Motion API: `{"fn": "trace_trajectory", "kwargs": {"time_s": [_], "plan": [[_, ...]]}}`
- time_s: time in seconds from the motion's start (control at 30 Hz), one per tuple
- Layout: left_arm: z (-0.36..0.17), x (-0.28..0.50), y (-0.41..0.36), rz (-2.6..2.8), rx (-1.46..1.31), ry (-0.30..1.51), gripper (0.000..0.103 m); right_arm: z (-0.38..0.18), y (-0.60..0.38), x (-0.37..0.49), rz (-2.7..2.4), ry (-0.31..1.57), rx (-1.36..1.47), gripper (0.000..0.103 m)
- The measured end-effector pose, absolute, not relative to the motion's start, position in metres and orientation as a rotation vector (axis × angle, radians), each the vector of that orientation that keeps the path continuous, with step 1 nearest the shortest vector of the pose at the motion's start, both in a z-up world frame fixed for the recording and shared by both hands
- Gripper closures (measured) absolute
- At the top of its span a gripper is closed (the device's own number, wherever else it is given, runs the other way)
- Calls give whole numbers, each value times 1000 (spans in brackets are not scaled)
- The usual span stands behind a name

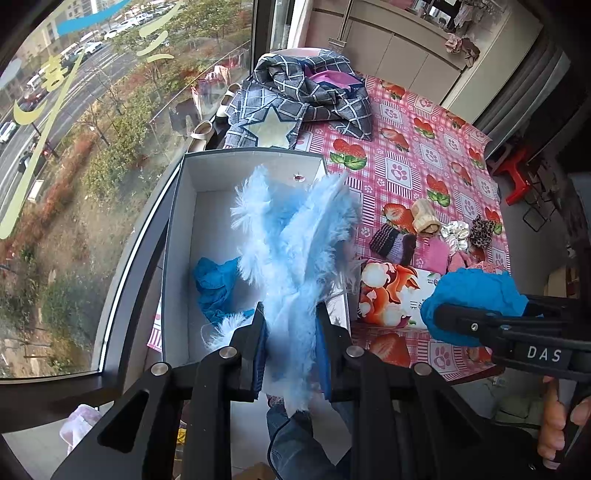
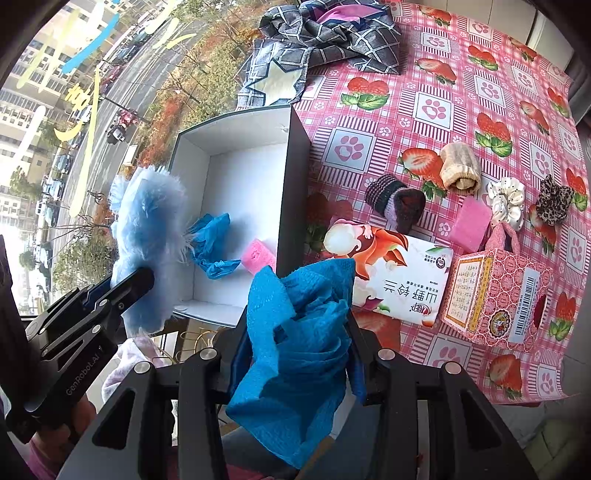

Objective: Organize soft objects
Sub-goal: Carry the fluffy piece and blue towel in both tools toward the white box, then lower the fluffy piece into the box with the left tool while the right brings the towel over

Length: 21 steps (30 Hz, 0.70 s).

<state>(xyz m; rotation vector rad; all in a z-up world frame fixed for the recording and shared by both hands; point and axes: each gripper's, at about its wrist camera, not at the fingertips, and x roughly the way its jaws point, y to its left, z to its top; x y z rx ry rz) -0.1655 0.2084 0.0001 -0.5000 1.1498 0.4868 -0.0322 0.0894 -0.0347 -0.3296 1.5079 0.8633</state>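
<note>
The fluffy light-blue piece (image 1: pixel 291 254) covers much of the white box (image 1: pixel 207 221) floor in the left wrist view, hiding the pink block (image 2: pixel 258 254) seen only from the right. The pads of the left gripper (image 1: pixel 291 350) are buried in fur. The grey checked cloth (image 2: pixel 325 33) runs off the right view's top edge, and print on the pink carton (image 2: pixel 491 295) is too small to read.

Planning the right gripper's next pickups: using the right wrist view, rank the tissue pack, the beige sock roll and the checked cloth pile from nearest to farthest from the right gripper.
1. Tissue pack: just ahead of the right gripper, slightly right, beside the box.
2. Beige sock roll: mid-table, farther right.
3. Checked cloth pile: far end of the table, beyond the box.
</note>
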Motion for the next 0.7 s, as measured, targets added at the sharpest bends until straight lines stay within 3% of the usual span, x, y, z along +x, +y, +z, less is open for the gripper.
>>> {"fn": "trace_trajectory", "kwargs": {"time_s": [0.7], "plan": [[-3, -171, 219, 508, -527, 1150, 78, -37, 106, -36, 888, 1514, -363, 59]]}}
